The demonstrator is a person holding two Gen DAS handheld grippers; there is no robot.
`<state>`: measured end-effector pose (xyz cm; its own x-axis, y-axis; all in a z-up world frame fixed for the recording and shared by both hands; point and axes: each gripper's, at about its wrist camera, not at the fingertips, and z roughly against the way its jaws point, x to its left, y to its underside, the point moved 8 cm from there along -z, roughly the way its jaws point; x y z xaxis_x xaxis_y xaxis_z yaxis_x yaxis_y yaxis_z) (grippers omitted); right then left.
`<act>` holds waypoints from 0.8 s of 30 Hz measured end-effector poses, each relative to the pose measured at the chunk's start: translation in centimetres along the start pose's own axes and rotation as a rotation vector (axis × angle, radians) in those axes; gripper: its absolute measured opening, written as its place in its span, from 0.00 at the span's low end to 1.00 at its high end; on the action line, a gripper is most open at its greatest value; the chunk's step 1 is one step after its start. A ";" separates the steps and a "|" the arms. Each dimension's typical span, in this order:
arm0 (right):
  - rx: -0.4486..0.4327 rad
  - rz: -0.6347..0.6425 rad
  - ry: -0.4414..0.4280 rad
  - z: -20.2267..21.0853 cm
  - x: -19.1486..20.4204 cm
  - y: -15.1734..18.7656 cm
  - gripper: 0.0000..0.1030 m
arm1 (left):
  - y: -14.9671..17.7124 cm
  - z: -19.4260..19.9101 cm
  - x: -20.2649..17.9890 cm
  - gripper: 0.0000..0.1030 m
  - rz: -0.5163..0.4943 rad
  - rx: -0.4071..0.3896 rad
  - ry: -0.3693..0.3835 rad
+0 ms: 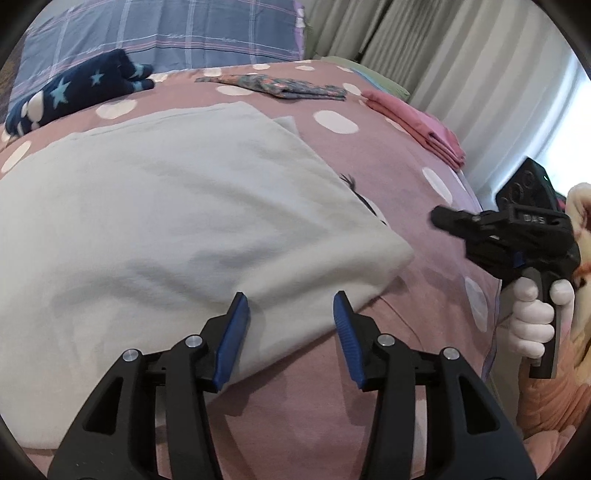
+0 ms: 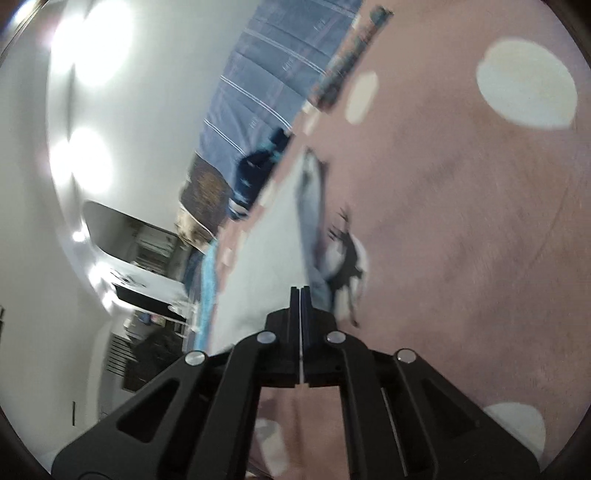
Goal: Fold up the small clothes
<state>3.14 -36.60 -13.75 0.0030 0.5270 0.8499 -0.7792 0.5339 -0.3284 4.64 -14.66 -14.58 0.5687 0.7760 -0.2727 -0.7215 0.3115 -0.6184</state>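
White garment (image 1: 177, 221): a pale, plain cloth folded flat on the pink polka-dot bedspread (image 1: 388, 166), smooth with soft creases, its near corner just ahead of the left gripper; a dark printed motif peeks out at its right edge.
Left gripper (image 1: 291, 332): low over the garment's near edge, blue pads spread wide apart, nothing between them.
Right gripper (image 2: 301, 295): jaws pressed together with nothing visibly clamped; rolled sideways, off the garment's right edge above the bedspread.
Right hand (image 1: 535, 317): white-gloved, wrapped around the handle, right of the garment.
Navy star-print garment (image 1: 77, 92): bunched beyond the white garment, far left, against the blue plaid pillow (image 1: 166, 33).
Floral cloth (image 1: 277, 86): folded flat, beyond the white garment.
Pink folded clothes (image 1: 417, 125): stacked far right of the white garment, near the curtains (image 1: 443, 55).
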 end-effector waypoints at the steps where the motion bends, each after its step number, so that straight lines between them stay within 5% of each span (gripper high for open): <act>1: 0.030 0.009 0.013 -0.8 -0.1 0.4 0.05 | 0.1 -0.1 -0.3 0.47 -0.011 0.002 0.000; 5: 0.107 0.082 0.074 -4.3 0.3 1.7 0.26 | 0.7 0.1 -1.1 0.47 -0.038 0.011 0.029; 7: 0.135 0.133 0.155 -5.7 0.0 2.2 0.13 | 0.9 0.3 -1.1 0.47 -0.037 0.011 0.033; 11: 0.107 0.228 0.295 -5.8 0.2 2.2 0.09 | 1.0 2.0 0.0 0.47 -0.012 -0.026 0.008; 15: -0.055 0.475 0.640 -3.5 1.2 1.3 0.11 | 1.4 5.7 5.2 0.47 0.087 -0.103 -0.116; 20: -0.051 0.521 0.505 -3.2 3.1 2.7 0.19 | 4.6 12.1 13.9 0.47 0.298 -0.208 -0.302; 24: -0.108 0.674 0.499 -4.3 6.1 4.2 0.49 | 8.6 17.6 20.3 0.47 0.470 -0.292 -0.435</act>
<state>2.60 -28.24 -11.69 -0.1445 0.9721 0.1848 -0.6494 0.0478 -0.7590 3.02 13.43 -12.44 -0.0309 0.9601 -0.2780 -0.6819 -0.2237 -0.6964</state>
